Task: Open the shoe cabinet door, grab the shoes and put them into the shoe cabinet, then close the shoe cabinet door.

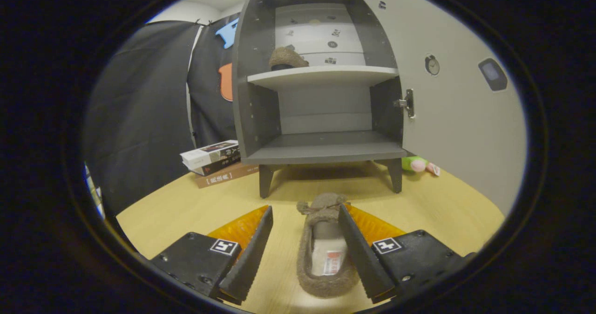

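The cabinet door (pixel 456 95) stands open and one shoe (pixel 287 58) sits on the upper shelf. The claw (pixel 305 239) is open around the second shoe (pixel 326 249) on the bench (pixel 186 211), cabinet (pixel 321 71) at twelve o'clock; grasping, placing and closing remain.

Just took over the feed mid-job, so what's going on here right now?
A person is holding the tool, open, over a fuzzy brown slipper on the wooden table. The slipper lies between the fingers, with the right one against its edge and the left one clear of it. Ahead, the shoe cabinet stands with its door swung open, and a matching slipper already sits on the upper shelf. The lower shelf is bare.
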`<action>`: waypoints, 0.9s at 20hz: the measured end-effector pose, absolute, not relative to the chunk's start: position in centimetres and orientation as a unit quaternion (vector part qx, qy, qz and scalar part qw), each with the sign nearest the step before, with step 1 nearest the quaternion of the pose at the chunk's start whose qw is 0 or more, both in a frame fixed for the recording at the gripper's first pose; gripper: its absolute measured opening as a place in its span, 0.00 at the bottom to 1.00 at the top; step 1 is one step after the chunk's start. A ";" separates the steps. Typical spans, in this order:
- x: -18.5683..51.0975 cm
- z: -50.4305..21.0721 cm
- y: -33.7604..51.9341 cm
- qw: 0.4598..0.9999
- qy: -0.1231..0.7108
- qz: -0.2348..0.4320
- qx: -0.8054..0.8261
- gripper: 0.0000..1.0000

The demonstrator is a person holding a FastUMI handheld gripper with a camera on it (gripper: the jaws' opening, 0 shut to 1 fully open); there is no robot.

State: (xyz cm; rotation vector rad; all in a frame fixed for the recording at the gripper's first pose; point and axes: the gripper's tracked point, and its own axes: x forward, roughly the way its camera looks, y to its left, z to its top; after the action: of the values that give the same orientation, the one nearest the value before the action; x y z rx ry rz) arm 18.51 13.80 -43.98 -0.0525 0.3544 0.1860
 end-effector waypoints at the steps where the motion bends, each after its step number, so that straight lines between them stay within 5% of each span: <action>1: 18.7 -44.9 13.6 0.978 0.187 0.086 -0.037 0.87; 4: 19.2 -47.7 12.3 0.972 0.225 0.051 -0.038 0.78; 10: 20.9 -49.8 12.7 0.957 0.283 0.063 -0.007 0.41; 18: 21.0 -46.8 12.6 0.980 0.187 0.072 -0.004 0.05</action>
State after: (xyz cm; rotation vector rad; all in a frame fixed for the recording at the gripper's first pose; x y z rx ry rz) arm 20.95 12.59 -46.85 -0.0077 0.3766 0.1453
